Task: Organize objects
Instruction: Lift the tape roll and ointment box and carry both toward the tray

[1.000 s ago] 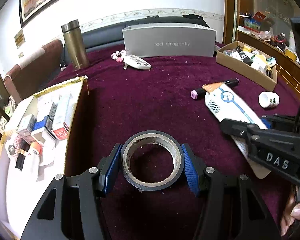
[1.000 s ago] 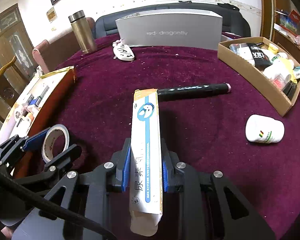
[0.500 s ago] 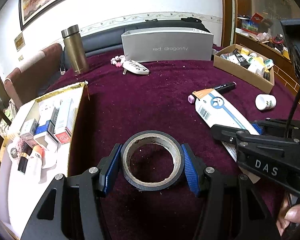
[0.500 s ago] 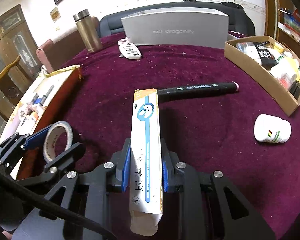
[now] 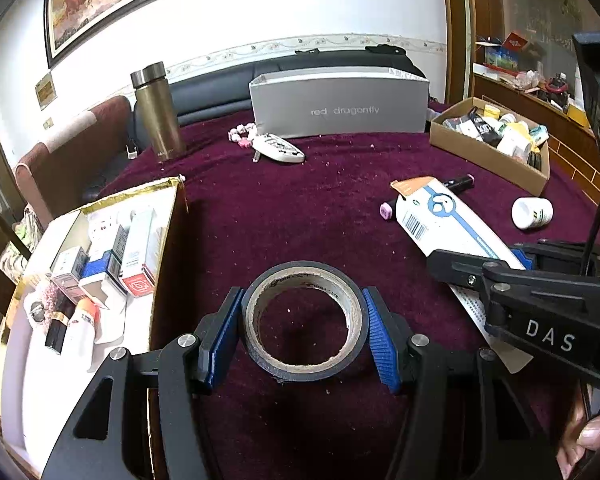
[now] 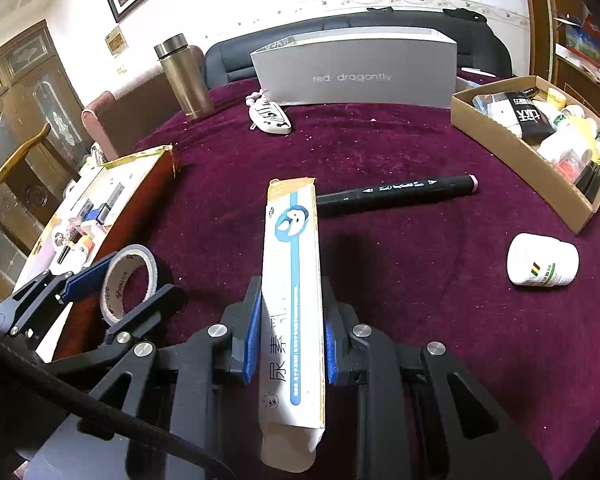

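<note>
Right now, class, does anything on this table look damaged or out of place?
The white bottle lies tipped on its side on the cloth, outside the cardboard tray. The carton in the right gripper has torn end flaps.

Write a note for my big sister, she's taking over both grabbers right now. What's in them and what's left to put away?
Left gripper: shut on the tape roll, near the gold-edged tray.
Right gripper: shut on the long white-and-blue box.
Loose on the maroon cloth: the black marker and the white bottle.
The cardboard box on the right is already partly filled.
Left: place both held items, then probably the marker and bottle.
</note>
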Demonstrator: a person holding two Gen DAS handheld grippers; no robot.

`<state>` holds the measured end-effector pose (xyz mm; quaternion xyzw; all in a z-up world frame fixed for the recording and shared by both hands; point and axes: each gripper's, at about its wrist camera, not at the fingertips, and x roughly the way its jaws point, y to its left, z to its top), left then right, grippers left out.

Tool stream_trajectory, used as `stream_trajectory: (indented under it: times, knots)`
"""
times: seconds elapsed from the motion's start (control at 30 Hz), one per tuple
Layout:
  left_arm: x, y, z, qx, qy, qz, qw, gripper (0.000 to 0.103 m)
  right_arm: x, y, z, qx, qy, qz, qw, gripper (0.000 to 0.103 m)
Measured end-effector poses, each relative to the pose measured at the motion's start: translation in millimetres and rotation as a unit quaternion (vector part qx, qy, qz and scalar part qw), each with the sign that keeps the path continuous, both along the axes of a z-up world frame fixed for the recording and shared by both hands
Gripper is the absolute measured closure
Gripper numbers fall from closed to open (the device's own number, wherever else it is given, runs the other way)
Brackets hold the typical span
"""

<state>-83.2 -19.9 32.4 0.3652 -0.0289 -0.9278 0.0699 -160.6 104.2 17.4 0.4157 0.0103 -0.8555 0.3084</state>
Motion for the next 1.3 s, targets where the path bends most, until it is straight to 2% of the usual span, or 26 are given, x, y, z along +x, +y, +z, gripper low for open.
stream_trajectory:
  times: [0.4,0.7,0.93,1.3]
  knots:
    - [7,-2,11,-0.001,0.031,0.004,0.9995,0.05,29,5,16,-0.007,0.014,-0.039,0.999,0.081]
    - [12,1,15,0.007,0.043,-0.002,0.9991,0.05,53,29,27,-0.02,0.015,-0.077,0.997,0.081]
    - [27,6,21,0.003,0.053,-0.004,0.9986,0.05,71,36,28,-0.025,0.013,-0.076,0.997,0.081]
    - [71,-8,42,-0.019,0.079,0.008,0.9966,0.05,96,17,38,-0.036,0.026,-0.049,0.998,0.081]
